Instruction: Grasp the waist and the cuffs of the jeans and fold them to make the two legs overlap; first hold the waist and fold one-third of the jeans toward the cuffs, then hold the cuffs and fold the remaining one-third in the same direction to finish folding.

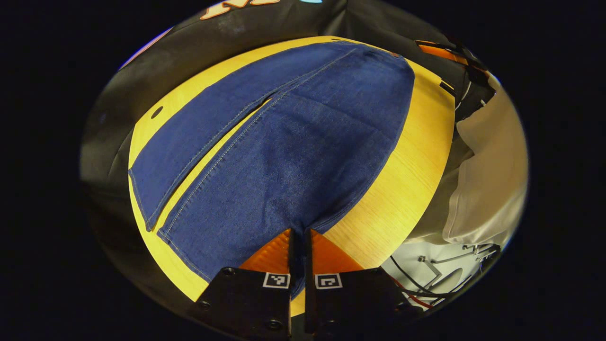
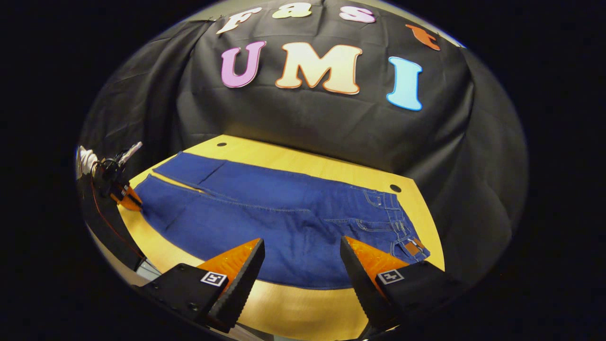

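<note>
While jeans (image 2: 284, 227) lie flat across yellow table (image 2: 293, 308), legs apart with thin strip of table between them, left gripper (image 1: 299, 237) sits at near leg's cuff edge, fingers nearly together on denim hem. Right gripper (image 2: 300, 265) hangs above table's near edge, fingers wide, holding nothing, jeans' middle just ahead. Waist with belt loops lies toward right in right gripper view. Light sleeve (image 1: 487, 189) beside table.

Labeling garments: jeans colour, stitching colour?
Dark blue jeans, light contrast stitching; clearest in the left gripper view.
</note>
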A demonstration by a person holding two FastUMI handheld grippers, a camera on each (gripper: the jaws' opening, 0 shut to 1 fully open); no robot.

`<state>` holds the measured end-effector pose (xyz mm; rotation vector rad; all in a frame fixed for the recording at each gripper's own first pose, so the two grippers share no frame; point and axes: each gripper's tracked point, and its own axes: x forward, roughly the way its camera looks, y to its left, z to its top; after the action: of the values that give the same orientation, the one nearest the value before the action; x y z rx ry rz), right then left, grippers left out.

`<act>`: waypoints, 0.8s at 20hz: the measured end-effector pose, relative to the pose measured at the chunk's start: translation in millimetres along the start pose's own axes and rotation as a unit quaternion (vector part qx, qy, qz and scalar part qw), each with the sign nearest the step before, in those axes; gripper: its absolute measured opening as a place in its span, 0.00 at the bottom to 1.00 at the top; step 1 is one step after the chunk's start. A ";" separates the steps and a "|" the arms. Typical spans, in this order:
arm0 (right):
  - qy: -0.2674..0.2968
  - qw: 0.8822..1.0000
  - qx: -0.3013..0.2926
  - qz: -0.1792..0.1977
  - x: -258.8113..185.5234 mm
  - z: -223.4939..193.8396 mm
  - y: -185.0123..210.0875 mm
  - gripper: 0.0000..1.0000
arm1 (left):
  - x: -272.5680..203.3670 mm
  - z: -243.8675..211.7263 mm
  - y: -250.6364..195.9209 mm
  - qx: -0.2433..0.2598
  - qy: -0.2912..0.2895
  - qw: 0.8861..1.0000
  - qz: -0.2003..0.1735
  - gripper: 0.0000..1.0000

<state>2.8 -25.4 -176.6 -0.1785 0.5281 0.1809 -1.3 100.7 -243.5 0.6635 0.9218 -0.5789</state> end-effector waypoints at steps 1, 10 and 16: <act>0.008 1.000 -0.014 0.015 1.4 -4.0 -0.2 1.00 | 0.6 -1.6 0.5 0.001 0.005 1.000 -0.001 0.04; 0.160 0.970 -0.137 0.124 34.4 -83.8 -34.0 0.99 | 1.1 -0.2 1.2 -0.006 0.025 1.000 0.003 0.00; 0.246 0.934 -0.198 0.169 47.2 -135.7 -54.9 0.99 | 0.9 -0.1 2.5 -0.012 0.043 0.999 0.011 0.00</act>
<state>-10.8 -101.9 -309.4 -0.5359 1.0216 0.5913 0.8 102.3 -243.7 0.6797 0.9985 -0.5221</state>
